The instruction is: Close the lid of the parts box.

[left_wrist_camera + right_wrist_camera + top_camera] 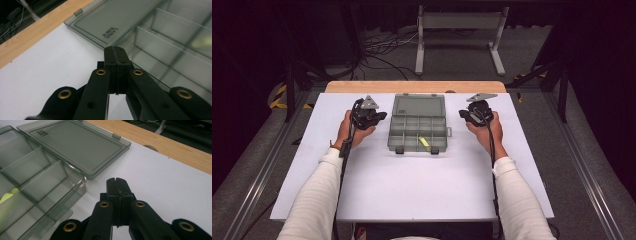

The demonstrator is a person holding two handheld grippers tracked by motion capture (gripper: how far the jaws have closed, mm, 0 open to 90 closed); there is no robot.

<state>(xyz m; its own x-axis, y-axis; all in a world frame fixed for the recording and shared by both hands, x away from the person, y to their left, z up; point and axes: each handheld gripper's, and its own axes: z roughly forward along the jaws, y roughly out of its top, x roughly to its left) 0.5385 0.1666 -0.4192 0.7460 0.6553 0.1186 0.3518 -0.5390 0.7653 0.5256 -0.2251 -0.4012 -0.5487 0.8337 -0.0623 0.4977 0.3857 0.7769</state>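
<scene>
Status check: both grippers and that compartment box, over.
Left gripper and right gripper shut, empty, flanking the box. Clear grey plastic compartment box open, yellow piece inside. Nothing in the way.

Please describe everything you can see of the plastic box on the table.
The box is smoky grey, see-through plastic, split by thin walls into small compartments. Its hinged lid lies open and flat behind it. It sits mid-table on the white sheet. A small yellow-green piece lies in a front compartment. Both tongs are shut beside it, not touching.

We see a smoky grey, see-through compartment box (417,130) at the centre of the frame, flat on the white table. Its lid (419,105) lies folded open toward the top, and a yellow-green piece (424,142) rests in a lower-right compartment.
</scene>
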